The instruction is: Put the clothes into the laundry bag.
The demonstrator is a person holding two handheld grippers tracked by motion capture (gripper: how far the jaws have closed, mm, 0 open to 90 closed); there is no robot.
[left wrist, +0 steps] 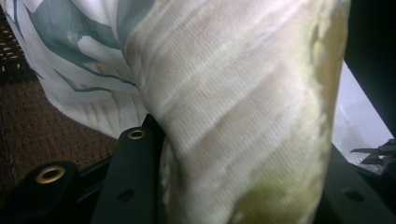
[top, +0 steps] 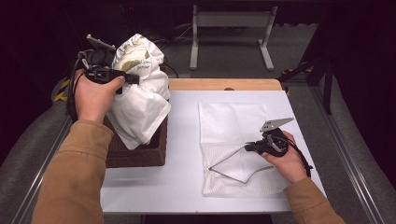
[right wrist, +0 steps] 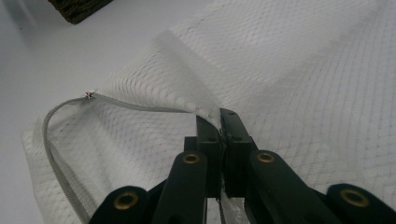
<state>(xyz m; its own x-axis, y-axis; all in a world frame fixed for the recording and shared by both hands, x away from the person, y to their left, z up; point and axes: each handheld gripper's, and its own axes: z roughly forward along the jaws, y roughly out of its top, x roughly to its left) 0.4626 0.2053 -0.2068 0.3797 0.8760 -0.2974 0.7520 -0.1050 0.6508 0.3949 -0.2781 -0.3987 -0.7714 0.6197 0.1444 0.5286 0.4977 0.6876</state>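
The left tongs (top: 133,79) were clenched on a bunched white cotton garment with a muted green and yellow print (top: 140,93), holding it up over a dark brown woven basket (top: 140,149) that stood at the left side of the white bench (top: 182,140). The cloth's lower folds hung down to the basket's rim, so it looked not yet fully clear of it. In the left gripper view the garment (left wrist: 233,116) sat thick and softly ribbed between the black jaws, with the basket's coarse weave (left wrist: 42,135) behind it.

The right tongs (top: 252,147) were pinched tight on the edge of a flat white mesh laundry bag (top: 233,126), which lay on the bench to the right of the basket. They gripped it at the grey zipper line (top: 233,175), lifting one lip so that the mouth gaped. In the right gripper view the mesh bag (right wrist: 303,70) showed a fine honeycomb net, thin and limp, and its zipper (right wrist: 60,140) curved away as a stiff grey band.

The step in hand seemed to be carrying the garment from basket to bag. The next move would probably call for swinging the bundle across and feeding it low into the mouth, while the right grip held the lip high; the floppy cloth could snag on the zipper or push the light bag along the smooth bench.
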